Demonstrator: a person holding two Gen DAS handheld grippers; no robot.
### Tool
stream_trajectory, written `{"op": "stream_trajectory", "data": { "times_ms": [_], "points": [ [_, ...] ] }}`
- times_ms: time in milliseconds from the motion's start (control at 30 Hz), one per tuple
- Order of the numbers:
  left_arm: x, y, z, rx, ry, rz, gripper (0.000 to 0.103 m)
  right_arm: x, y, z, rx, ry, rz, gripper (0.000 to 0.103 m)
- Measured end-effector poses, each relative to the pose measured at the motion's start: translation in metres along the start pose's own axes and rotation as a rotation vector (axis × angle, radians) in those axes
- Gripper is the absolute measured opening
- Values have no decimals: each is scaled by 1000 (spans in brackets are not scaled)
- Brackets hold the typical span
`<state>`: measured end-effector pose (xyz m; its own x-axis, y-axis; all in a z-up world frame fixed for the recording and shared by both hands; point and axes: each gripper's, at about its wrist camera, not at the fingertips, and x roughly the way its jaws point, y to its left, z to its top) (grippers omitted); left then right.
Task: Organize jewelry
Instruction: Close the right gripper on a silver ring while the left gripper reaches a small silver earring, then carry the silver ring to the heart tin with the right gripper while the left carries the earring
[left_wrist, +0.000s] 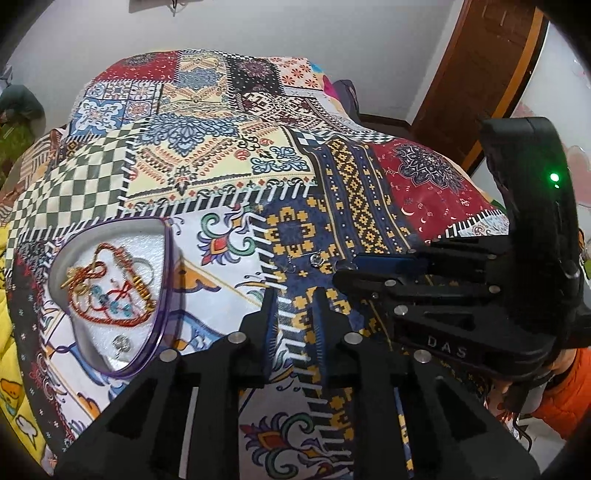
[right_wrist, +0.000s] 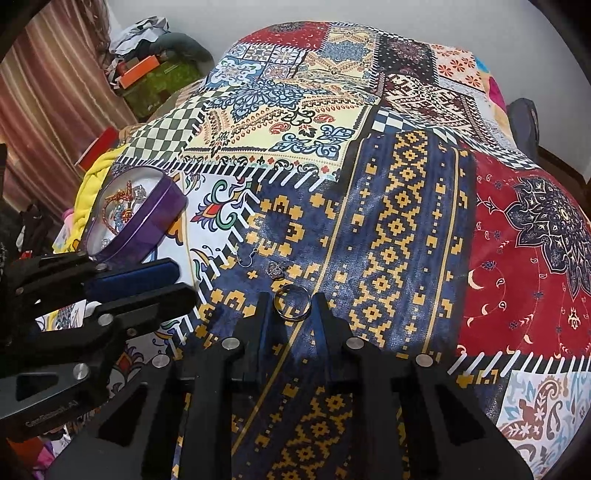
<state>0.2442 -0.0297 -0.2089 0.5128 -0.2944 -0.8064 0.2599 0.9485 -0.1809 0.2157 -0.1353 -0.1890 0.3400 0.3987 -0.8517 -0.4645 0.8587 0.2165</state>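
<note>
Only the right wrist view shows the ring (right_wrist: 291, 303), lying on the bed (right_wrist: 399, 221) between the released right hand-held gripper's (right_wrist: 291, 306) fingers. The left view shows the left hand-held gripper (left_wrist: 295, 306) released and empty, beside the box (left_wrist: 162, 295) of jewelry (left_wrist: 110, 291).

I'm leaning over a bed spread with a patchwork quilt (right_wrist: 388, 155) of many patterns. Behind it runs a plain white wall (left_wrist: 258, 26), with a brown wooden door (left_wrist: 480, 74) to my right and a striped brownish curtain (right_wrist: 55, 74) to my left.
</note>
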Motion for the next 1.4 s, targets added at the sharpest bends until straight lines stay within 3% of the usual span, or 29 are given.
{"op": "stream_trajectory", "data": {
  "times_ms": [267,833,933,1033,1400],
  "points": [
    [16,-7,11,6,25,-21,17,-21,-11,5,24,-69,-17,19],
    [52,-29,24,78,57,71,17,-42,-34,-2,53,-133,-9,19],
    [53,-28,23,78,52,83,16,-44,-36,-4,52,-136,-7,19],
    [54,-30,22,89,46,100,9,-45,-38,-5,60,-141,-4,19],
    [35,-29,20,66,15,99,8,-57,-36,-7,66,-159,-10,19]
  ]
}}
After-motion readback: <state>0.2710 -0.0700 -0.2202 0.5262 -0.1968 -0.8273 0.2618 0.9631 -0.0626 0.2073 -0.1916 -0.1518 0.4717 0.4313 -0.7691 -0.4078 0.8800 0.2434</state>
